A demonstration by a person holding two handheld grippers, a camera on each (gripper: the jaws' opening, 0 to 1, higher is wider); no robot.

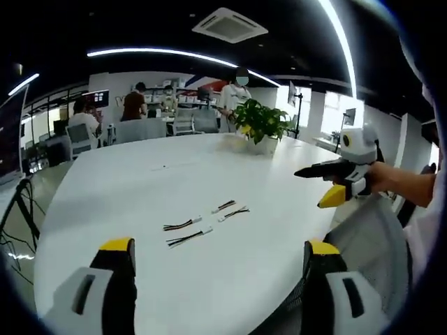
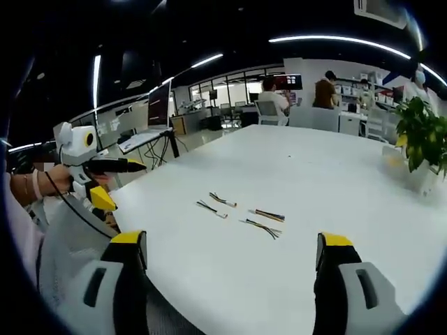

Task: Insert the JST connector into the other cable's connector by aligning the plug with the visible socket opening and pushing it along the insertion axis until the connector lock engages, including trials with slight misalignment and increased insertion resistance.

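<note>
The left gripper (image 1: 218,259) had its two yellow-tipped jaws spread wide, with nothing between them. The right gripper (image 2: 232,252) likewise stood with jaws spread and held nothing. Both hovered at the near edge of the white table (image 1: 209,167), short of the cables.

Four short JST cables lay loose on the table, grouped together near its middle. In the left gripper view, two dark-wired cables (image 1: 187,232) sat closer to the jaws, their white connectors pointing toward the other pair (image 1: 230,209), just beyond and apart from them. In the right gripper view the same cables (image 2: 241,213) lay between the jaws and the table's centre, none mated.

A potted plant (image 1: 260,125) stood at the far side of the table. Beyond the table, people sat at desks (image 2: 293,105).
</note>
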